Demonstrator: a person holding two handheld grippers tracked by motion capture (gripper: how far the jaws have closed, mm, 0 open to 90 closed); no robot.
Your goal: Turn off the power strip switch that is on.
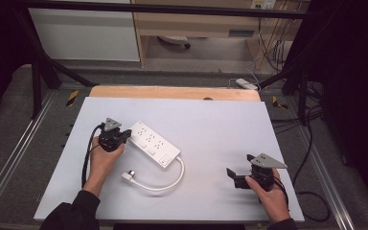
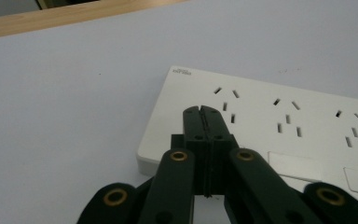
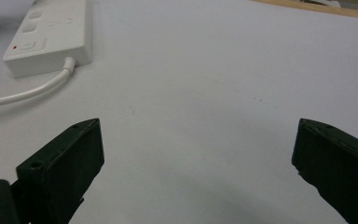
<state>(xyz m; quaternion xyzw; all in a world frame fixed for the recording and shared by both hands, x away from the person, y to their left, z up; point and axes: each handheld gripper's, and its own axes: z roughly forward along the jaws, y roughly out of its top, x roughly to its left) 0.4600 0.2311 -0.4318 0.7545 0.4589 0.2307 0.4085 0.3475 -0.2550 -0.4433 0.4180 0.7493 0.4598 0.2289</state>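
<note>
A white power strip [image 1: 154,142] lies slantwise on the white table top [image 1: 211,129], its white cable [image 1: 165,184] curling to a plug [image 1: 128,175] near the front. My left gripper [image 1: 124,137] rests at the strip's left end with its jaws pressed together and nothing between them. In the left gripper view the shut tips [image 2: 202,112] hover over the socket face of the power strip [image 2: 270,126]. My right gripper [image 1: 235,170] stands open over bare table at the front right. In the right gripper view the power strip's switch end [image 3: 51,39] and cable [image 3: 28,93] lie far left of that gripper [image 3: 198,144].
A wooden edge [image 1: 172,92] runs along the table's far side. Dark frame bars [image 1: 38,72] flank the table, and cables [image 1: 311,143] trail on the floor to the right. A second white strip [image 1: 247,84] lies on the floor beyond the far right corner.
</note>
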